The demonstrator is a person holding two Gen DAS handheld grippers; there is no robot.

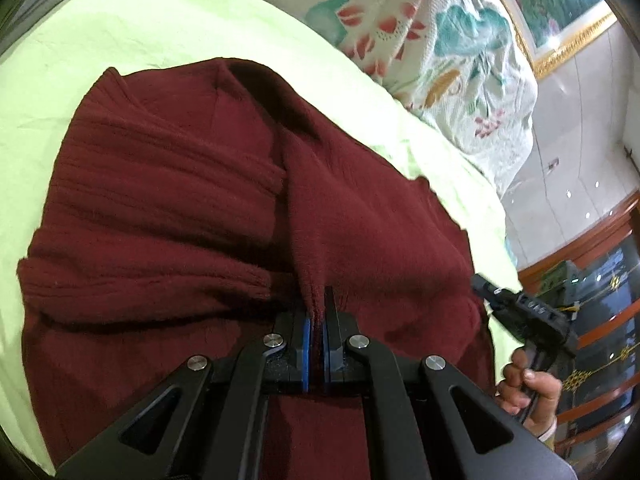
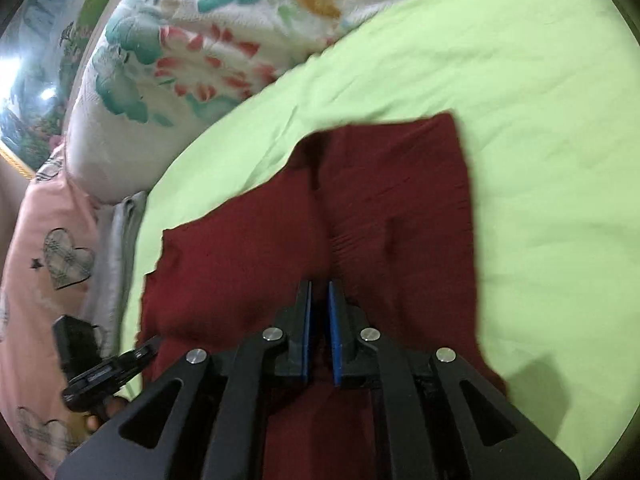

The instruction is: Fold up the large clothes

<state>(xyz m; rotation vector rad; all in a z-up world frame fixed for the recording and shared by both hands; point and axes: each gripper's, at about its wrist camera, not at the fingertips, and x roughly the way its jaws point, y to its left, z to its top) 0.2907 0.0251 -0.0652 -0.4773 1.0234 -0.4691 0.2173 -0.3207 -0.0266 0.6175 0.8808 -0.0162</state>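
A dark maroon ribbed garment point(image 1: 160, 200) lies partly folded on the light green bed sheet point(image 1: 120, 20). My left gripper point(image 1: 318, 300) is shut on a raised fold of it, and the cloth runs up between the blue pads. In the right wrist view the same garment point(image 2: 240, 248) spreads out ahead, its far corner flat on the sheet point(image 2: 520, 120). My right gripper point(image 2: 320, 284) has its pads nearly together, with maroon cloth pinched in the narrow gap. A hand point(image 1: 528, 388) grips the right tool at the garment's right edge.
A floral quilt point(image 1: 420, 28) is heaped along the far side of the bed point(image 2: 180, 60). A pink pillow with heart prints point(image 2: 48, 260) and a grey cloth point(image 2: 116, 240) lie at the left. A gold-framed picture point(image 1: 560, 12) hangs on the wall.
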